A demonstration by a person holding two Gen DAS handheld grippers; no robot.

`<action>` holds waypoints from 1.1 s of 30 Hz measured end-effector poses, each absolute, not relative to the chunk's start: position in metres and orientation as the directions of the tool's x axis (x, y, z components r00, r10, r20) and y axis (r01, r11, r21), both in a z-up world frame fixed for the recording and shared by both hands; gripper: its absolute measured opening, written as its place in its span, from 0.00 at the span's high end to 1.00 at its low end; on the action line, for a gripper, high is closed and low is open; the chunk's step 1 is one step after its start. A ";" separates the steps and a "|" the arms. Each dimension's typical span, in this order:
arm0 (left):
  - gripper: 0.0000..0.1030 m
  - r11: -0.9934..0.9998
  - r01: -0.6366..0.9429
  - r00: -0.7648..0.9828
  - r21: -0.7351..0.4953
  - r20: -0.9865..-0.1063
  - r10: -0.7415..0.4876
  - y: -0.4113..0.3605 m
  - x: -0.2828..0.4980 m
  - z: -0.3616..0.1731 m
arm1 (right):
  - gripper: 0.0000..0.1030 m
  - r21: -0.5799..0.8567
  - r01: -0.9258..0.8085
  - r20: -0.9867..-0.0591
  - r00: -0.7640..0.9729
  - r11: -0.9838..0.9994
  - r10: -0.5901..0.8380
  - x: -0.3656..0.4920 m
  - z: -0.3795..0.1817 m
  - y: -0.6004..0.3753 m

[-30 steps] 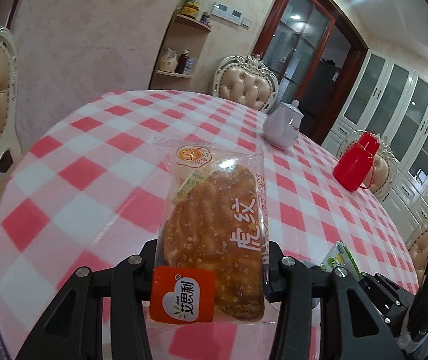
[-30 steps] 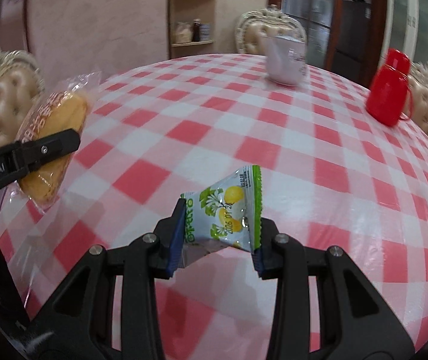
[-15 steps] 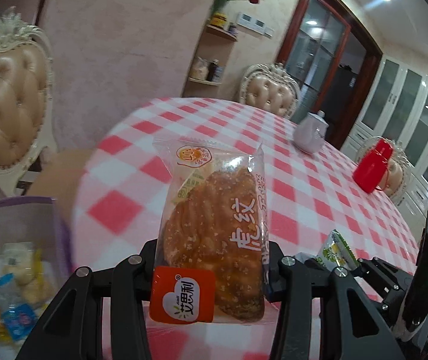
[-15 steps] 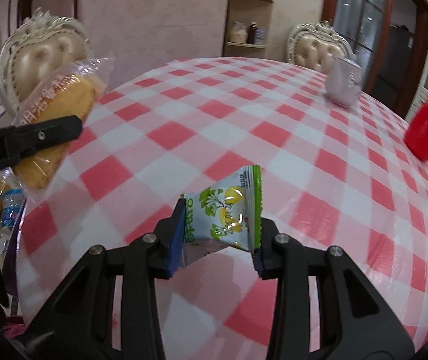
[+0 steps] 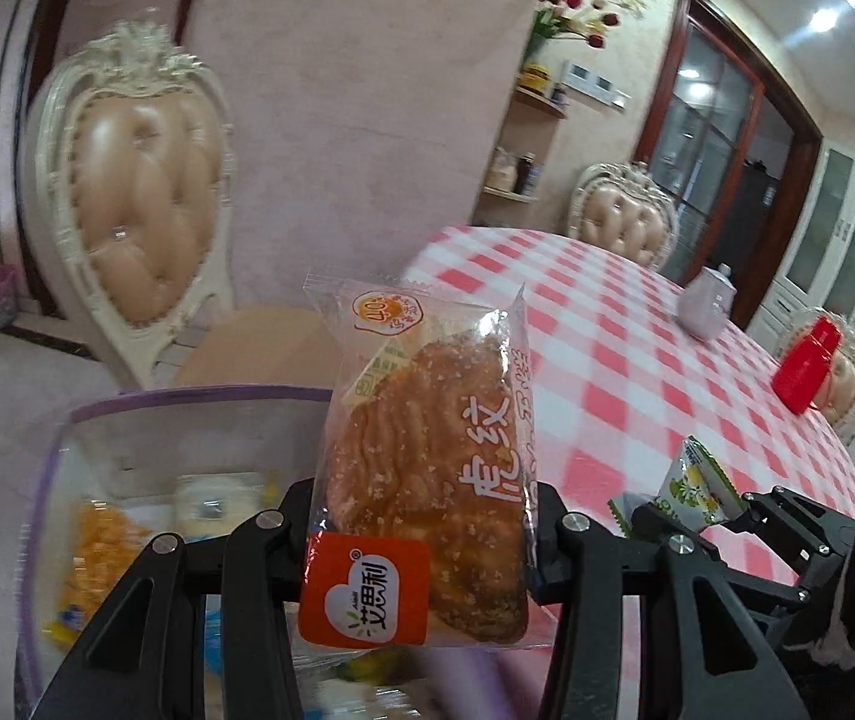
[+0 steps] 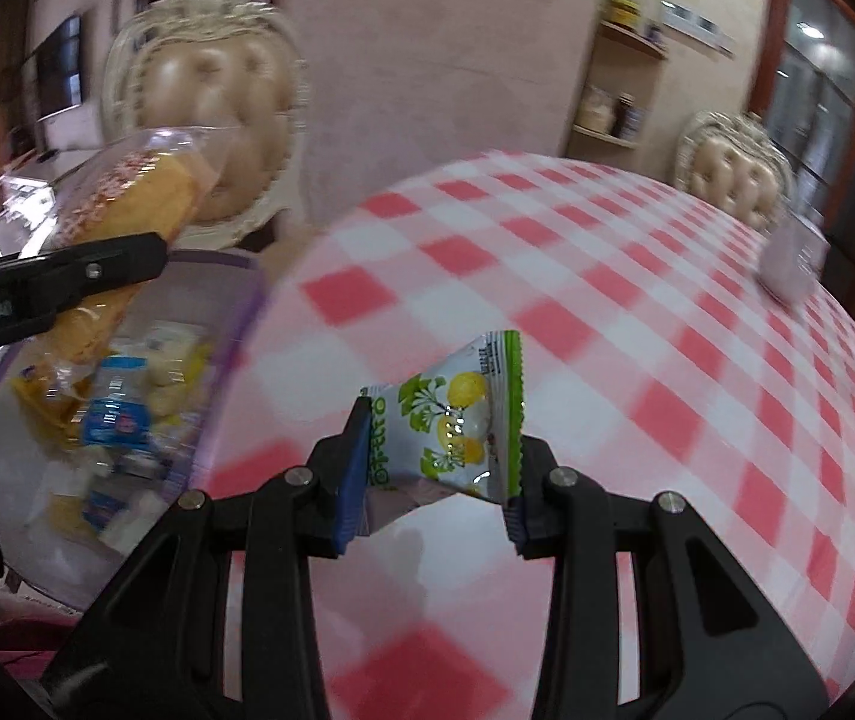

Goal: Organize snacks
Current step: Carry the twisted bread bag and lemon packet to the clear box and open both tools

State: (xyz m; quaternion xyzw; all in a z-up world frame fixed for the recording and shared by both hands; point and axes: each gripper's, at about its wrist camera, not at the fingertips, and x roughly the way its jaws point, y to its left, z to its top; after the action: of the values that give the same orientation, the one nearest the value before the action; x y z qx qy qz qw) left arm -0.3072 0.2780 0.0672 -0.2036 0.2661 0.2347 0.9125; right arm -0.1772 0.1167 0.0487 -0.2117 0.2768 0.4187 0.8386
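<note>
Risk: bread pack [image 5: 427, 474] could miss clear bin [image 5: 187, 405] at left | L gripper [image 5: 421, 531] clamped on it | R gripper [image 6: 433, 480] pinching lemon candy packet [image 6: 457, 414] | slick wrap may slip.

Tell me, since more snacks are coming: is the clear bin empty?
No. The clear bin already holds several wrapped snacks, visible through its open top.

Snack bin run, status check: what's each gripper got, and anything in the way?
Left gripper shut on bread packet, over clear bin. Right gripper shut on candy packet, over checked table. Nothing seen blocking.
</note>
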 end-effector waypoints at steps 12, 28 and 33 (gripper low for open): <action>0.53 0.731 -0.644 0.659 -0.224 -0.648 0.382 0.334 -0.374 0.040 | 0.60 -0.043 -0.928 -0.678 0.300 0.371 0.671 -0.254 0.047 0.194; 0.00 0.755 -0.619 0.707 -0.217 -0.572 0.416 0.351 -0.409 0.045 | 0.29 -0.060 -0.889 -0.723 0.352 0.455 0.594 -0.299 0.036 0.222; 0.00 0.727 -0.655 0.675 -0.203 -0.590 0.444 0.353 -0.412 0.050 | 0.12 -0.068 -0.881 -0.713 0.372 0.469 0.594 -0.305 0.040 0.217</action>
State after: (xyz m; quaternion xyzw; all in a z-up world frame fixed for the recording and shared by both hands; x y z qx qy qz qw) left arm -0.4122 0.3534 0.0499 -0.2035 0.2602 0.3080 0.8922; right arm -0.3051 0.2167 0.0400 -0.2262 0.3162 0.4629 0.7966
